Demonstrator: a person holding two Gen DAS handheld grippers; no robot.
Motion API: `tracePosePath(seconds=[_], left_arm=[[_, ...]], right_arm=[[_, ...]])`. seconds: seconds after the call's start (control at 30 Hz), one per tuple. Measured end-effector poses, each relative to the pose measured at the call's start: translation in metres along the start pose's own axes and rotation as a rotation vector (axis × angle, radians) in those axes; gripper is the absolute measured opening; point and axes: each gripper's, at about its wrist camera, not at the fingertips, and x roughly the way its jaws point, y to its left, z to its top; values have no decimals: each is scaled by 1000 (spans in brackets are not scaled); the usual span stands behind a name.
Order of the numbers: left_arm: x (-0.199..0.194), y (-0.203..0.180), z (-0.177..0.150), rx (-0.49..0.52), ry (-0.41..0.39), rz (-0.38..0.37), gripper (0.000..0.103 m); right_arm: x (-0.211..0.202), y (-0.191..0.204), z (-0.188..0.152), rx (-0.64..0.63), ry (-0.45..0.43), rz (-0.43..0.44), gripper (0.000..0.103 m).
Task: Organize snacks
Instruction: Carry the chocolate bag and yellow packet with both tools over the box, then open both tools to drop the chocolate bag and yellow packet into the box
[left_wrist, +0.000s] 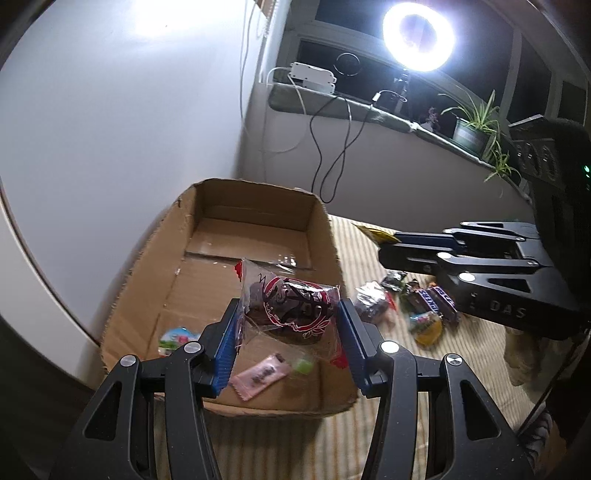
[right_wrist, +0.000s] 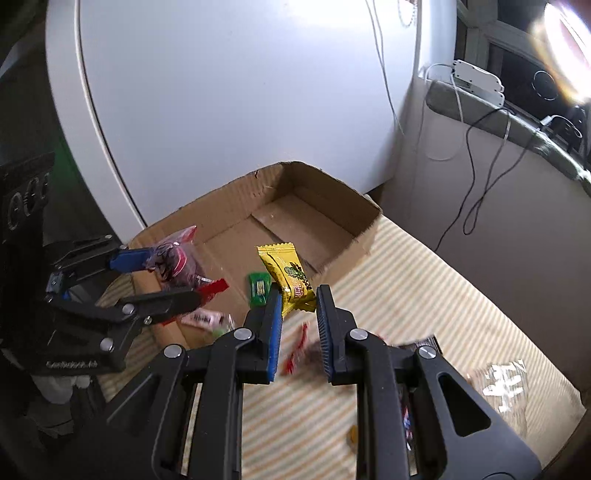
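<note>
Snacks sit in both my tongs. My left gripper (left_wrist: 286, 334) pinches a clear red-printed pastry bag (left_wrist: 290, 308) between its pads, long axis tilted upward, over the cardboard box (left_wrist: 325, 236). My right gripper (right_wrist: 297, 314) clamps a yellow candy wrapper (right_wrist: 286, 271), pointing forward toward the box.

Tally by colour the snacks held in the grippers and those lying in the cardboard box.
Yellow snack wrapper, in right gripper: 1
Clear red-printed snack packet, in left gripper: 1
Pink snack wrapper, in cardboard box: 1
Green snack wrapper, in box: 1
White-and-blue round packet, in box: 1
Total: 5
</note>
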Motion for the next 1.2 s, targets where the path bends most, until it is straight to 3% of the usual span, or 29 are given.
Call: tracePosePath(seconds=[0.47, 0.9, 1.2], left_arm=[[16, 19, 2, -20, 21, 18, 50], [20, 22, 1, -22, 27, 25, 51], [17, 24, 0, -28, 21, 41, 56]], right_arm=[[53, 12, 29, -26, 28, 31, 19], [65, 13, 31, -33, 39, 41, 19], [58, 16, 32, -32, 18, 26, 43]])
